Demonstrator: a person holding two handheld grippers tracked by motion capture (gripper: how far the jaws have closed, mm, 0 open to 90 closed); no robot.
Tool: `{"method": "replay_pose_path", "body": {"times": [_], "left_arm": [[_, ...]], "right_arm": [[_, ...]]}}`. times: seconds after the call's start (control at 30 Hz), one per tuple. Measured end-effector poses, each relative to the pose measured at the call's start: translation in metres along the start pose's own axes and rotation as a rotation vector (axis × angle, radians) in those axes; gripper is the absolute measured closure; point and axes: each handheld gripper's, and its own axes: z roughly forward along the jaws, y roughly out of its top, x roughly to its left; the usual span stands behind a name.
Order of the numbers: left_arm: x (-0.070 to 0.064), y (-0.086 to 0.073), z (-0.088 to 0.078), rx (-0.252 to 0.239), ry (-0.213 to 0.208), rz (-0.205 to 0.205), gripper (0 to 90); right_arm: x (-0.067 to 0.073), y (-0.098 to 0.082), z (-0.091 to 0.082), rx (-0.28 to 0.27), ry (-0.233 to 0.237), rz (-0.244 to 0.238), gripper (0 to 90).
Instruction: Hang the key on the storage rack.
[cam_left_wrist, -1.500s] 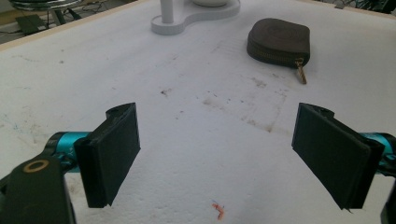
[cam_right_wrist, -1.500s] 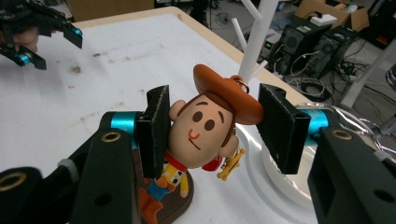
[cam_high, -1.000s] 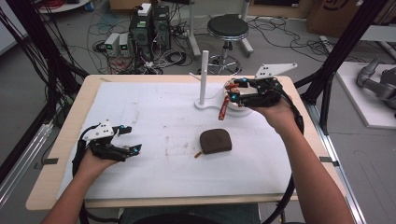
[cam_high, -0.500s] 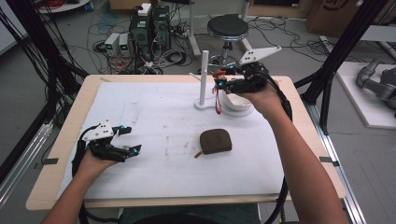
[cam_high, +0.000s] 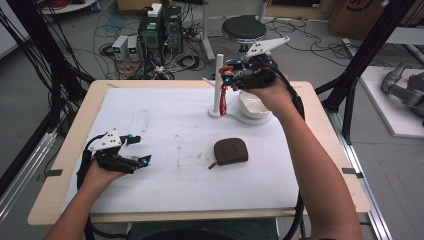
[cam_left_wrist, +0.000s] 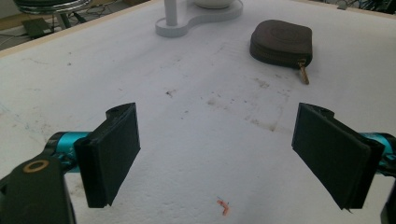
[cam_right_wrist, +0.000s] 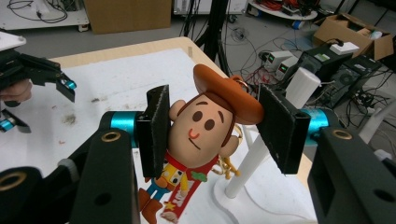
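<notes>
A: What has the right gripper (cam_right_wrist: 212, 128) got?
B: A cowboy doll (cam_right_wrist: 205, 140). Its two pads are clamped on the head, one on each side, the brown hat brim poking up toward one o'clock. The doll's body dangles below the jaws, with a gold chain behind it.

A: And where is that on the table?
B: From above, the right gripper (cam_high: 231, 75) is up at about one o'clock on the mat (cam_high: 165, 130), with the doll (cam_high: 223, 95) hanging red just beside the white post (cam_high: 218, 82). The post's stand (cam_high: 235, 116) carries a white bowl (cam_high: 252, 104) at its three o'clock, under the hand.

A: Does the doll touch the post?
B: I cannot tell; they overlap in the high view. In the right gripper view the post (cam_right_wrist: 275, 135) stands just behind the doll, at its three o'clock.

A: The left gripper (cam_high: 141, 150)?
B: Down at eight o'clock on the mat, jaws wide apart, nothing between them. Ahead of it, at one o'clock in its own view, lies a brown pouch (cam_left_wrist: 281, 42) with its zip pull toward the camera; from above the pouch (cam_high: 231, 151) sits near the mat's middle.
</notes>
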Motion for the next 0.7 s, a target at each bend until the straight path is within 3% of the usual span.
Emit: {"method": "replay_pose_path", "body": {"times": [0.3,0.7], "left_arm": [[0.000,0.000,-0.001,-0.006,0.002,-0.003,15.1],[0.001,-0.002,-0.003,-0.007,0.004,-0.006,15.2]], "right_arm": [[-0.010,0.008,0.018,0.030,-0.022,0.010,47.1],[-0.018,0.004,0.030,0.058,-0.038,0.038,47.1]]}}
